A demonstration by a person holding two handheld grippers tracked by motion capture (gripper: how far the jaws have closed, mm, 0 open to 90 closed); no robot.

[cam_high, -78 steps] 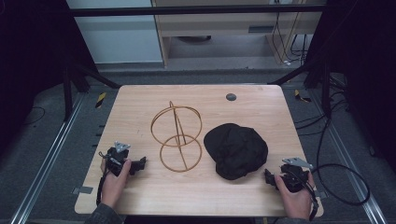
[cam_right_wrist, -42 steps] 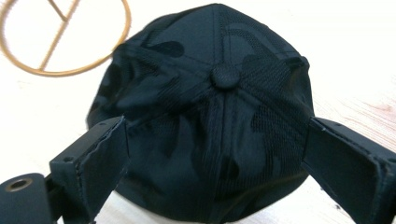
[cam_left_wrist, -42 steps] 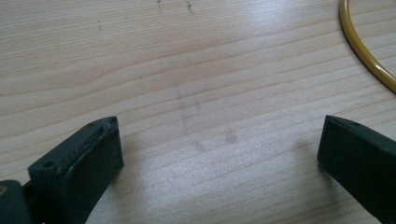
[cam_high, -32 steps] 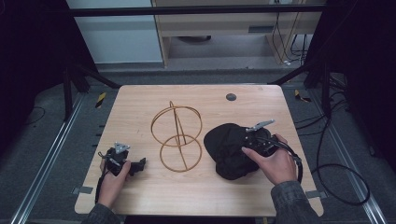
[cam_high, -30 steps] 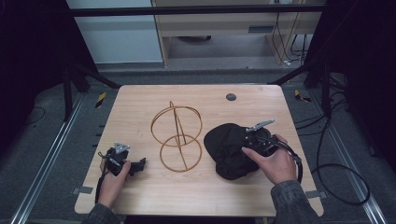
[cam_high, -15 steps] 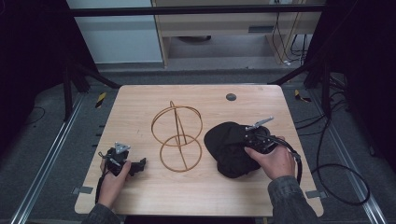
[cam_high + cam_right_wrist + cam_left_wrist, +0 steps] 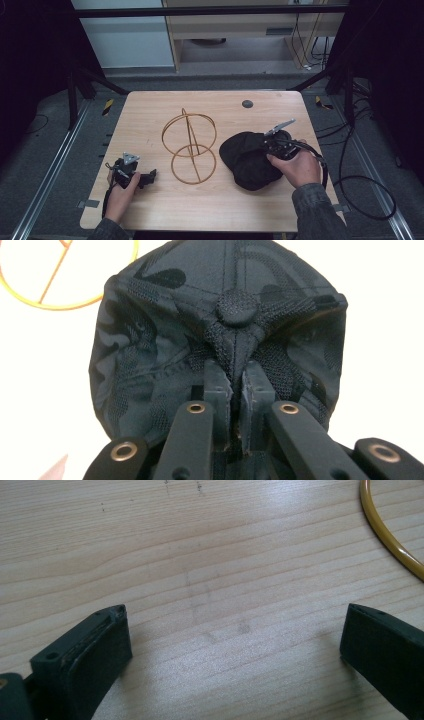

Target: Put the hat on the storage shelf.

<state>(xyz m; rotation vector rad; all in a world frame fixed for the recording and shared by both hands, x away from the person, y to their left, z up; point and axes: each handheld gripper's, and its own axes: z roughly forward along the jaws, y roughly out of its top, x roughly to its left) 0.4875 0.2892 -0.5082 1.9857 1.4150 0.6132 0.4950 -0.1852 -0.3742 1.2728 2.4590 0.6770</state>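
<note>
The wooden bench (image 7: pixel 150 110) carries a gold wire hat stand (image 7: pixel 190 145) in the middle. Just beside it lies a black cap (image 7: pixel 245 157). A small dark disc (image 7: pixel 247 104) sits near the far edge.

left gripper (image 7: pixel 131 172) jaws apart; right gripper (image 7: pixel 235 385) jaws pinched

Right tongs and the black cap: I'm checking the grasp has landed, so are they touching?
Touching. The right gripper view shows the right tongs with jaws pinched together on a fold of the black cap, just below its top button.
</note>
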